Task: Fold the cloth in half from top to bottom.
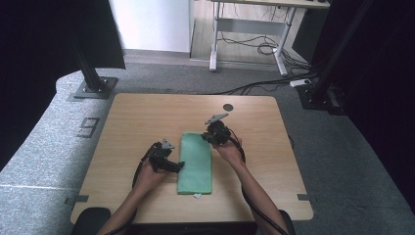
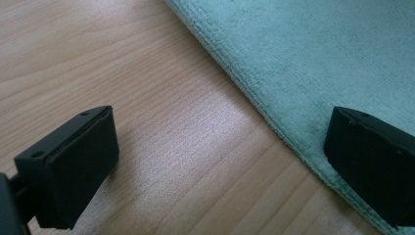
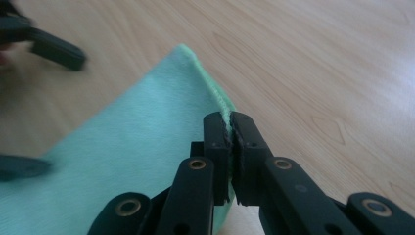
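High view first: a light wooden table (image 1: 147,117) stands on grey carpet, and a green cloth (image 1: 195,164), folded to a long narrow strip, lies on it a little before the middle, with its long side running away from the person. A small white tag (image 1: 196,196) sticks out at the near short edge of the cloth. The left gripper (image 1: 177,166) lies low at the left long edge of the cloth, about halfway along it, and the left hand (image 1: 149,178) holds it from behind. The right gripper (image 1: 205,137) is at the far right corner of the cloth, carried by the right hand (image 1: 230,152). A dark round spot (image 1: 228,107) is on the table farther away, well apart from the cloth.

Left gripper view: the two black jaws stand wide apart with nothing between them. One jaw is over the bare wood, the other is over the cloth (image 2: 313,54) just inside its stitched edge. The edge runs as a diagonal between them. I cannot tell if the jaws touch the surface.

Right gripper view: the jaws of the right gripper (image 3: 230,134) are closed narrow on the hemmed edge of the cloth (image 3: 127,147), which is pinched between the two pads. The cloth spreads to the left from there. The left gripper (image 3: 49,46) appears blurred at the upper left.
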`<action>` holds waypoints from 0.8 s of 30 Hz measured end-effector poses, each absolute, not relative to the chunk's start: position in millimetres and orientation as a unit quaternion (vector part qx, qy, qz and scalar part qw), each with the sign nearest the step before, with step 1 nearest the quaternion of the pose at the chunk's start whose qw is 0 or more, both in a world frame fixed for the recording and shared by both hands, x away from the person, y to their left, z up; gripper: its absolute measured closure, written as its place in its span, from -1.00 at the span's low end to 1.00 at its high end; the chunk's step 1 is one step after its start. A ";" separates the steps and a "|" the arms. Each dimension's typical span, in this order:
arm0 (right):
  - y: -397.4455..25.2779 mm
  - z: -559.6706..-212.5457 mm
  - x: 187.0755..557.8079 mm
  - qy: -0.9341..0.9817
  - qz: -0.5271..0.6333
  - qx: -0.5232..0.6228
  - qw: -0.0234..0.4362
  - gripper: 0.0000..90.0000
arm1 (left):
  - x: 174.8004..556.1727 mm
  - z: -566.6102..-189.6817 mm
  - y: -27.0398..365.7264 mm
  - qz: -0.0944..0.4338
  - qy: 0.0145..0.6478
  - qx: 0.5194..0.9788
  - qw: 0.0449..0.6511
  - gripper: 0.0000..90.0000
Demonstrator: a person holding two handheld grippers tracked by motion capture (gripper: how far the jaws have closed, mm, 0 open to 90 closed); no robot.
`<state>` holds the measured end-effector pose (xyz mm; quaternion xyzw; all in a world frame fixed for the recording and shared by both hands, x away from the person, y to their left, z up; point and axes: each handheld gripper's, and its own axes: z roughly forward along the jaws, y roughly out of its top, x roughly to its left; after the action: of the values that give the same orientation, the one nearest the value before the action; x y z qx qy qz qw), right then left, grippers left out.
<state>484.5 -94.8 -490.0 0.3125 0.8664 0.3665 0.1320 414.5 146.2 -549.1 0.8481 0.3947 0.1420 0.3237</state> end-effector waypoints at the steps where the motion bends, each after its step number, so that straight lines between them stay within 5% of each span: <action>1: -93.9 -486.4 480.0 0.867 0.370 0.306 0.133 0.90 | 414.5 -549.1 146.2 0.142 0.395 0.848 0.324 -1.00; 24: -107.0 -458.5 388.6 0.873 0.414 0.227 0.127 0.89 | 414.2 -549.2 145.6 0.143 0.398 0.846 0.324 -1.00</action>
<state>388.6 -107.0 -458.5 0.2271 0.8725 0.4137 0.1265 414.2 145.6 -549.2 0.8459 0.3984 0.1427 0.3245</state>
